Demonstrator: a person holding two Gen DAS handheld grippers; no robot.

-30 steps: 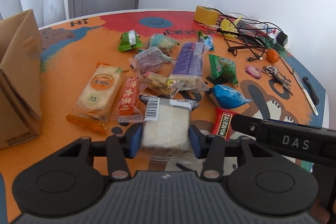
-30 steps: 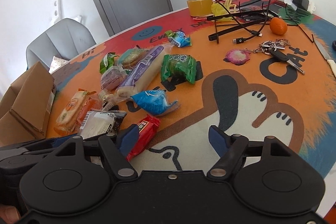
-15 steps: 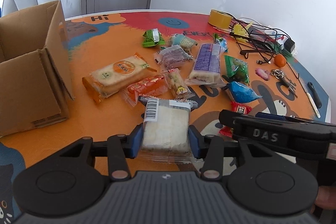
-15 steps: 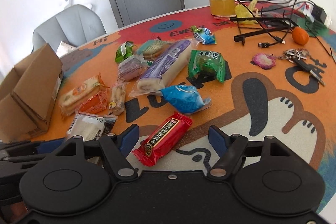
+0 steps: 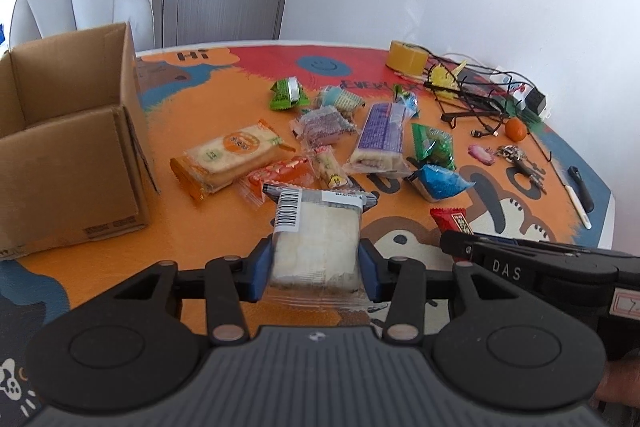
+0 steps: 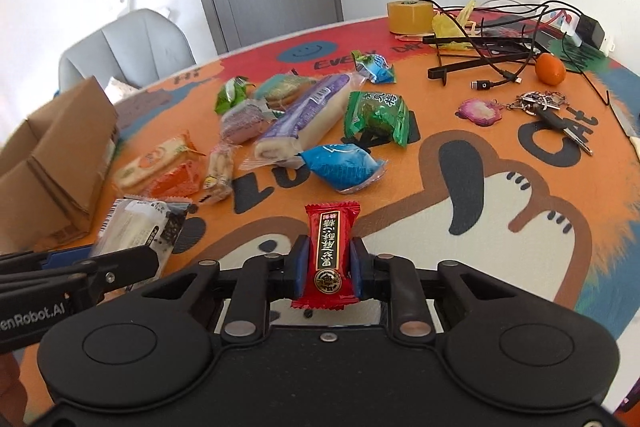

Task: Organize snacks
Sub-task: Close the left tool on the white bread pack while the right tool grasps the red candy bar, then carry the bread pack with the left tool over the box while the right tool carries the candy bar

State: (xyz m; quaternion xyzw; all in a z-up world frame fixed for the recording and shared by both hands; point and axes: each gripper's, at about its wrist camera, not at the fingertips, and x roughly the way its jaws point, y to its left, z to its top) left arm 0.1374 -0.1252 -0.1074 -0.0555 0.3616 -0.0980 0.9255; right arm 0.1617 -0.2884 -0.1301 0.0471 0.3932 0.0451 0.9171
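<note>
Round table (image 5: 224, 227) with cartoon print, white walls, grey door, one chair. Left gripper (image 5: 316, 263) clamps white cake pack (image 5: 316, 239) above near edge; right gripper (image 6: 329, 269) pinches red candy (image 6: 331, 251). One open box (image 5: 68, 147) (left edge); nine snacks lie mid-table.

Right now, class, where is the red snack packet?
In the right wrist view the red packet sits low in the centre, clamped upright in the right gripper, nearer the camera than the blue packet.
</note>
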